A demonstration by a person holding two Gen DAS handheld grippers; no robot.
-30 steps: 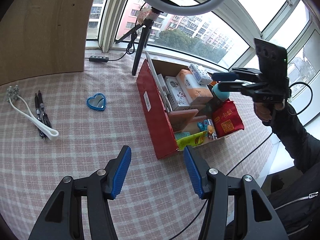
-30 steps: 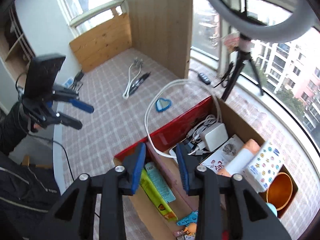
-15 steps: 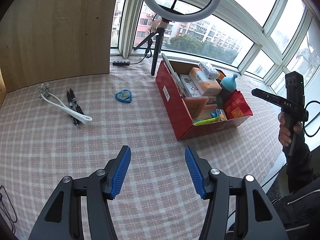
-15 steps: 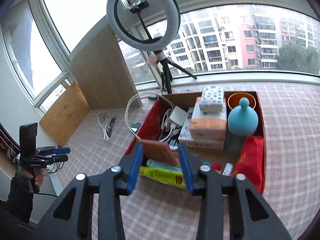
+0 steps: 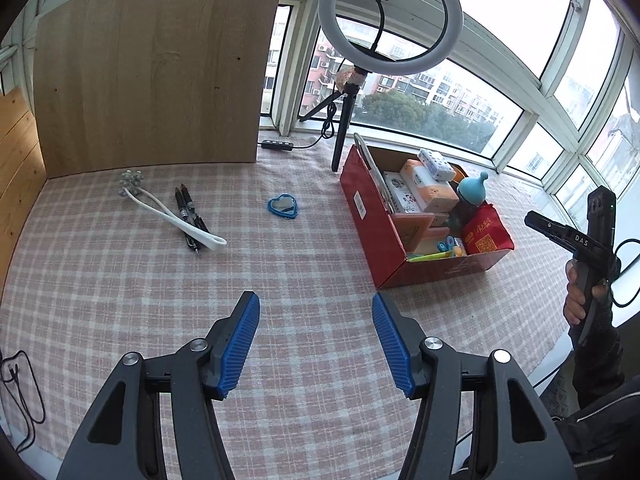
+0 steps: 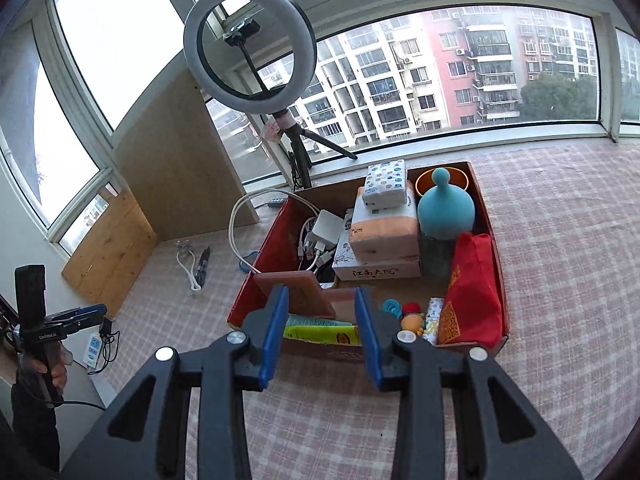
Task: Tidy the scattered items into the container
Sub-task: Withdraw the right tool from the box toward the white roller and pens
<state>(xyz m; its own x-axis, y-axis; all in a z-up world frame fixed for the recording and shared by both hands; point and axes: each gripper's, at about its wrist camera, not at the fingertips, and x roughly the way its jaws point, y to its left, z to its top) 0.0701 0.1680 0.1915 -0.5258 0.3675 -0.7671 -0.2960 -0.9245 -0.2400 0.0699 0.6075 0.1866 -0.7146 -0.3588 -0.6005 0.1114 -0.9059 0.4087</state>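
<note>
A red cardboard box (image 5: 376, 224) (image 6: 248, 292) stands on the checked tablecloth, packed with tissue packs, a teal bottle (image 6: 444, 212), a red pouch (image 6: 472, 292) and a charger. Loose on the cloth lie a blue heart-shaped mirror (image 5: 283, 205), two black pens (image 5: 190, 216) and a white flexible stick with a bead cluster (image 5: 168, 212). My left gripper (image 5: 316, 340) is open and empty, well back from these items. My right gripper (image 6: 320, 328) is open and empty, just in front of the box's near end; in the left wrist view it (image 5: 560, 232) is held to the right of the box.
A ring light on a tripod (image 5: 352, 92) (image 6: 280, 128) stands behind the box by the window, its cable and remote (image 5: 276, 145) on the cloth. A wooden panel (image 5: 152, 72) stands at the back left. A power strip and cables (image 6: 96, 348) lie beyond the table's left edge.
Both grippers have pulled back from the box and stand farther from it. The right gripper, earlier over the box's contents, is now outside its near end. Nothing was picked up.
</note>
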